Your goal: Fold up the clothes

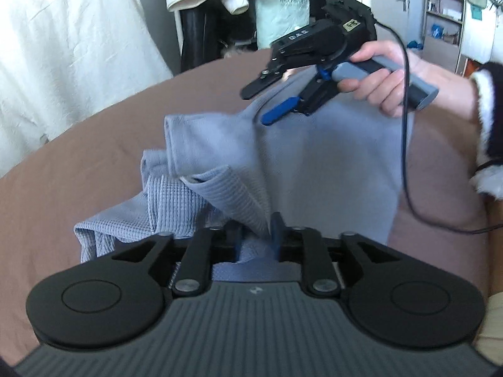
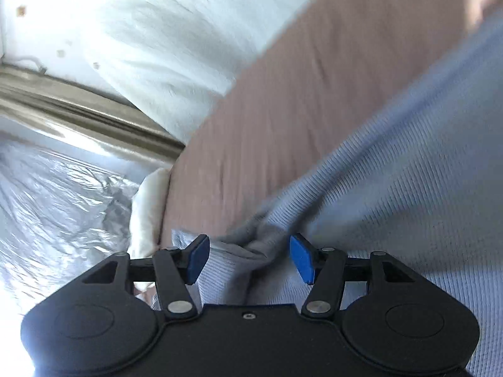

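Left gripper (image 1: pixel 256 240) pinches the blue garment (image 1: pixel 314 163) over the bed (image 1: pixel 78 172); right gripper (image 2: pixel 250 259) gapes wide

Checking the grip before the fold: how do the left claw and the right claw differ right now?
The left claw is shut on the blue garment, its pads pinching a fold; the right claw is open, with cloth bunched loosely between its pads. The left sits low at the garment's near edge; the right is at its raised far edge. Both have blue pads on black linkages.
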`<state>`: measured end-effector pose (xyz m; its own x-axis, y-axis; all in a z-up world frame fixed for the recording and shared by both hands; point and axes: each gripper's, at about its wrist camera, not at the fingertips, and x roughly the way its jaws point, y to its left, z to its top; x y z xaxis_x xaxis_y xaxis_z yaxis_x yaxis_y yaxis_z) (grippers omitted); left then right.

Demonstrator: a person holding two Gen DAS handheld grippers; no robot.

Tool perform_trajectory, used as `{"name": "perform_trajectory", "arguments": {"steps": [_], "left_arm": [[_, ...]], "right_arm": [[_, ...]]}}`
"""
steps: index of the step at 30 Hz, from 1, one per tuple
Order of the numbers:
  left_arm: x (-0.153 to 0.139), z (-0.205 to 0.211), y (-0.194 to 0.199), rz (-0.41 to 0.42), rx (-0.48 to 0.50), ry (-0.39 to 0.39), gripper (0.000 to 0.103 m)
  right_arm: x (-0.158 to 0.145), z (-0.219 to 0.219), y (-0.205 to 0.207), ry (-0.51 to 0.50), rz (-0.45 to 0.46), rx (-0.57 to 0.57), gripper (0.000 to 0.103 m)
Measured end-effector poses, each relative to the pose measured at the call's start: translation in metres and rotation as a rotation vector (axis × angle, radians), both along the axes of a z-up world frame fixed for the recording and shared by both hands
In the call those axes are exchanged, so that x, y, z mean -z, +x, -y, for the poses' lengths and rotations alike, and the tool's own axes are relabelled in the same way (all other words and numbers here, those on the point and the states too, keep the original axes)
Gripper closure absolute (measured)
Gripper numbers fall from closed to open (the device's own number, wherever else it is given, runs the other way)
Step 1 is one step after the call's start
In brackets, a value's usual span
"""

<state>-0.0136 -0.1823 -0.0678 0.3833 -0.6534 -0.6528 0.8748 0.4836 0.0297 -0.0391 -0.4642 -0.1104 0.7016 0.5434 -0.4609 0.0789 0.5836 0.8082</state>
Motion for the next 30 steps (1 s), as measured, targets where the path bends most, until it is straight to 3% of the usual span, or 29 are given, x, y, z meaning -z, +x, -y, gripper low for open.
{"name": "perform_trajectory", "arguments": {"steps": [6, 10, 15, 16, 17, 18, 19, 20, 24, 28, 30], "left_arm": [[0.003, -0.002, 0.008, -0.102, -0.079, -0.002, 0.075], [-0.002, -0.002, 0.022, -0.126, -0.155, -0.125, 0.059], [0.003, 0.0, 0.023, -0.091, -0.169, -0.136, 0.059], [0.005, -0.001, 0.023, -0.088, -0.172, -0.143, 0.062], [0.006, -0.002, 0.024, -0.09, -0.178, -0.153, 0.063], [0.005, -0.005, 0.023, -0.094, -0.184, -0.164, 0.067], [0.003, -0.008, 0.023, -0.099, -0.19, -0.173, 0.077], [0.002, -0.009, 0.025, -0.098, -0.196, -0.178, 0.08], [-0.008, -0.016, 0.021, -0.04, -0.261, -0.193, 0.081], [-0.023, -0.017, 0.001, -0.002, -0.236, -0.196, 0.081], [-0.032, -0.012, -0.017, 0.058, -0.19, -0.183, 0.081]], "right_arm": [[-0.041, -0.059, 0.03, -0.269, 0.183, -0.169, 0.034], [-0.047, -0.084, 0.058, -0.411, 0.166, -0.294, 0.034], [-0.044, -0.11, 0.086, -0.546, 0.15, -0.46, 0.033], [-0.041, -0.115, 0.085, -0.57, 0.149, -0.496, 0.04], [-0.038, -0.121, 0.083, -0.601, 0.148, -0.525, 0.074], [-0.035, -0.124, 0.079, -0.635, 0.151, -0.543, 0.083], [-0.035, -0.124, 0.072, -0.657, 0.171, -0.547, 0.085], [-0.04, -0.121, 0.06, -0.667, 0.209, -0.538, 0.088], [-0.062, -0.095, 0.011, -0.648, 0.301, -0.495, 0.089], [-0.064, -0.089, -0.021, -0.752, 0.232, -0.533, 0.089], [-0.06, -0.093, -0.032, -0.8, 0.202, -0.534, 0.08]]}}
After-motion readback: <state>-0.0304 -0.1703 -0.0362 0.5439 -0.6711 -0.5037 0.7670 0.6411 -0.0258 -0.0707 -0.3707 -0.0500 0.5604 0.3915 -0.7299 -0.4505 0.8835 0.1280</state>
